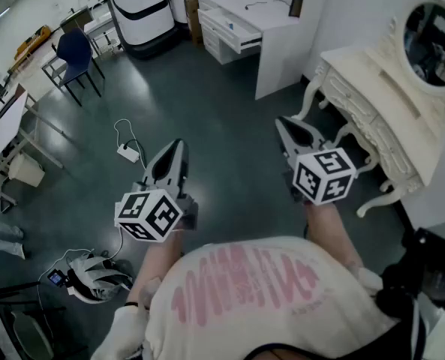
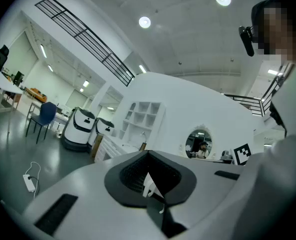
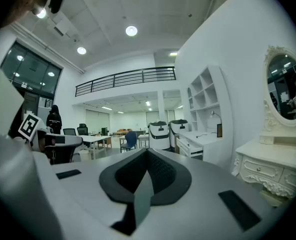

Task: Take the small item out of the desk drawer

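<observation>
Grey floor point(image 1: 230, 118); shirt print point(image 1: 245, 285) illegible; left tool point(image 1: 174, 150) grips white item point(image 2: 149, 183).

Bright, even indoor light falls from round recessed ceiling lamps point(image 2: 145, 22) — in both gripper views they burn out to white discs. The glossy dark grey floor point(image 1: 207, 103) shows pale, smeared reflections and only faint shadows. Straight lines bow toward every edge, and the gripper views darken to black at the corners. Up close, the pale grey left tool point(image 2: 148, 154) looks soft — distant walls stay sharper.
</observation>
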`<control>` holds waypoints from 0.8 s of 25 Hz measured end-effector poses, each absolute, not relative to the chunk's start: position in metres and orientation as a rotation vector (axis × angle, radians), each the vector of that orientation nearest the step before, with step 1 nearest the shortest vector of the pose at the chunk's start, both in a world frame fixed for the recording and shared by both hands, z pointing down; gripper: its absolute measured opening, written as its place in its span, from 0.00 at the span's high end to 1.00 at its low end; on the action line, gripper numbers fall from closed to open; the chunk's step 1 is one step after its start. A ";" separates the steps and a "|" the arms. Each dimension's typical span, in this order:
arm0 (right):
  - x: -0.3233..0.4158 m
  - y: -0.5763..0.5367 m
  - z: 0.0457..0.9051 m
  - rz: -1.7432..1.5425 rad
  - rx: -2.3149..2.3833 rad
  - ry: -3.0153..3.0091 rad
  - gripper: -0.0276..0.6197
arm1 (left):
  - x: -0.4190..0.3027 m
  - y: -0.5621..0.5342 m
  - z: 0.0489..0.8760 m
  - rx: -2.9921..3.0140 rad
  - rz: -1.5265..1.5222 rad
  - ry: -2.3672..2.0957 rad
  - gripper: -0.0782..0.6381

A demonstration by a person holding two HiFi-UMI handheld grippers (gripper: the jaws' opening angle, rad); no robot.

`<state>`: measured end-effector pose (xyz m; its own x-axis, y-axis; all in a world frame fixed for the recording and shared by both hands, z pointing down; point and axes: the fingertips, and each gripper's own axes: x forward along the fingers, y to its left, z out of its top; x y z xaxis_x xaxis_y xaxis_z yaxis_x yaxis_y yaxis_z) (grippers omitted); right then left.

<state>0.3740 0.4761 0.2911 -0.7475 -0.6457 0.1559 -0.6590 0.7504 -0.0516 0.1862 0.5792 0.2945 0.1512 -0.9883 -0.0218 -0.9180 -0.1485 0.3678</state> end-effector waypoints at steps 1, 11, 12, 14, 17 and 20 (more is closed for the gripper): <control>0.370 0.476 0.292 0.158 1.060 -2.815 0.93 | 0.181 0.579 0.295 2.164 -0.376 -1.847 0.85; 0.313 0.468 0.292 0.195 1.114 -2.825 0.93 | 0.119 0.571 0.292 2.202 -0.335 -1.819 0.85; 0.305 0.466 0.294 0.214 1.111 -2.836 0.93 | 0.114 0.569 0.295 2.204 -0.326 -1.810 0.85; 0.289 0.466 0.302 0.254 1.107 -2.853 0.93 | 0.102 0.565 0.307 2.194 -0.309 -1.793 0.85; 0.271 0.466 0.319 0.260 1.122 -2.821 0.93 | 0.082 0.558 0.322 2.152 -0.306 -1.784 0.85; 0.263 0.456 0.338 0.262 1.136 -2.758 0.93 | 0.062 0.548 0.333 2.106 -0.316 -1.809 0.85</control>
<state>0.2631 0.4562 0.3384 -0.7026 -0.6825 0.2016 -0.7083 0.6981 -0.1048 0.0616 0.5480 0.3332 0.1623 -0.9852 0.0551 -0.9083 -0.1273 0.3984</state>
